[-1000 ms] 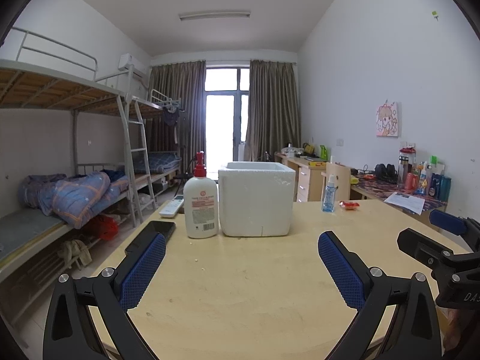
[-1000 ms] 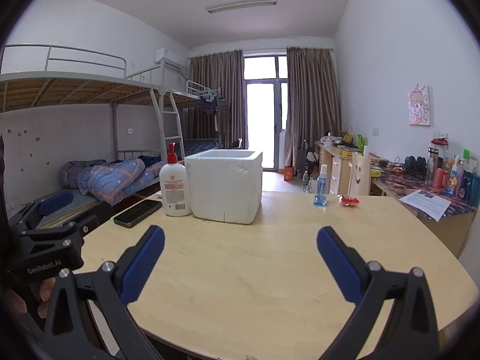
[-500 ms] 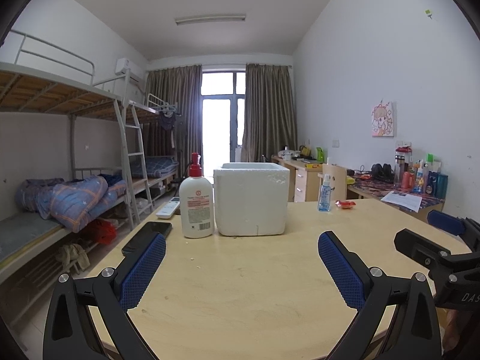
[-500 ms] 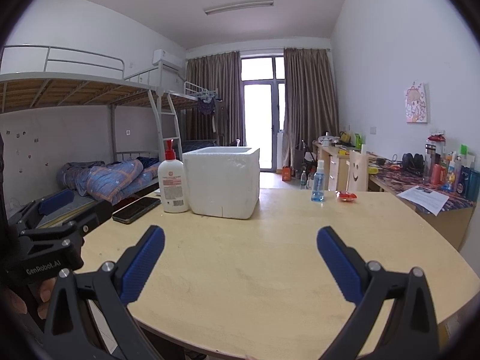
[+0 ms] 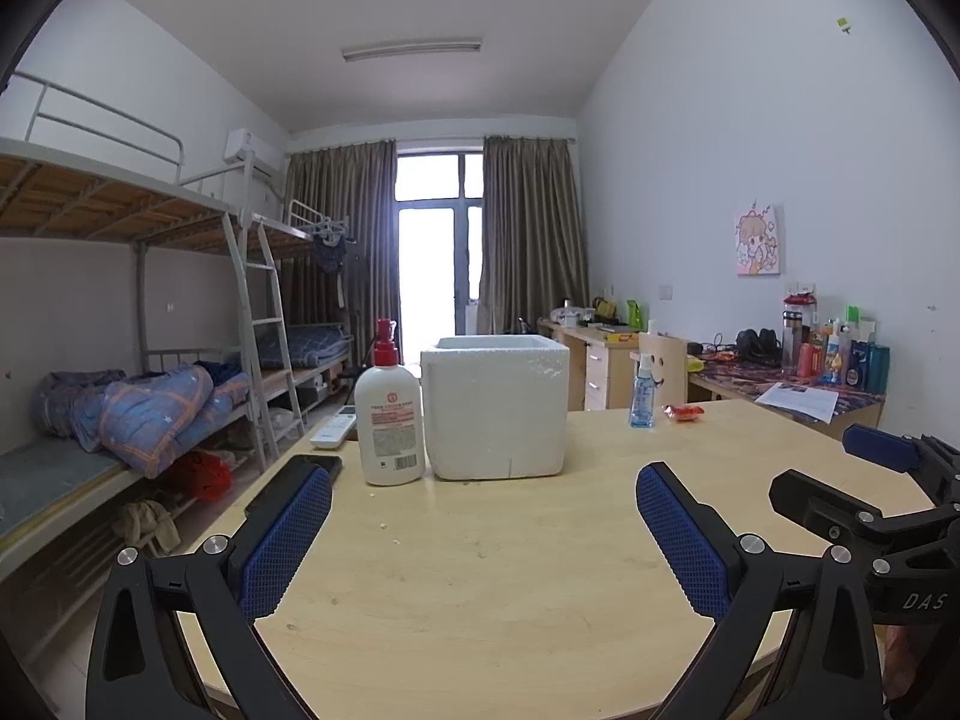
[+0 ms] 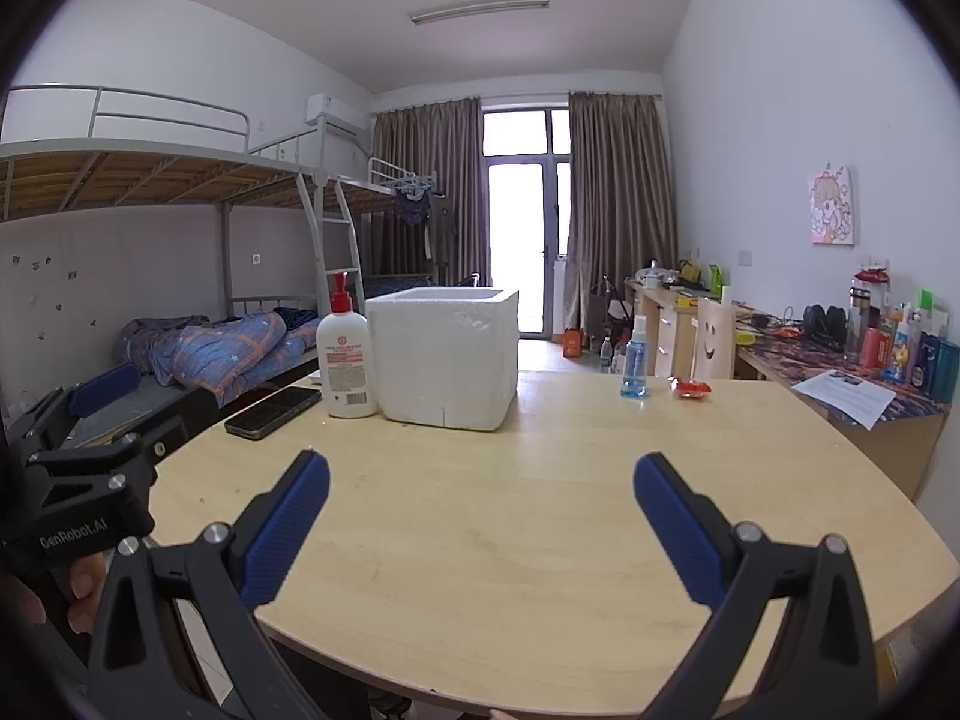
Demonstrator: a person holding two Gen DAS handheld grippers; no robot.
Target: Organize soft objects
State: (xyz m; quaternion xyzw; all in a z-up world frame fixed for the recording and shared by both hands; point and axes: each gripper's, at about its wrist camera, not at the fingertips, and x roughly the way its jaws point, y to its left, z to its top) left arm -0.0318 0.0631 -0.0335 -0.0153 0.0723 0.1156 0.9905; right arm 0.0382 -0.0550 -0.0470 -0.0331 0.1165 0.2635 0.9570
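Observation:
A white foam box (image 5: 495, 405) (image 6: 447, 357) stands open-topped at the far side of the round wooden table (image 5: 480, 570) (image 6: 510, 510). A white lotion bottle with a red pump (image 5: 389, 414) (image 6: 346, 360) stands touching its left side. A small blue spray bottle (image 5: 642, 393) (image 6: 635, 360) and a red packet (image 5: 683, 413) (image 6: 690, 387) sit to the right. My left gripper (image 5: 483, 525) is open over the near table, holding nothing. My right gripper (image 6: 480, 519) is open too and holds nothing. No soft object shows on the table.
A black phone (image 6: 273, 411) (image 5: 294, 483) lies left of the lotion bottle, with a white remote (image 5: 333, 426) behind it. Bunk beds with a blue quilt (image 5: 156, 408) stand at the left. A cluttered desk (image 6: 840, 360) runs along the right wall.
Both cameras have drawn back and tilted slightly, so the box and bottle look a little farther and lower. Both grippers stay open. Nothing on the table has moved.

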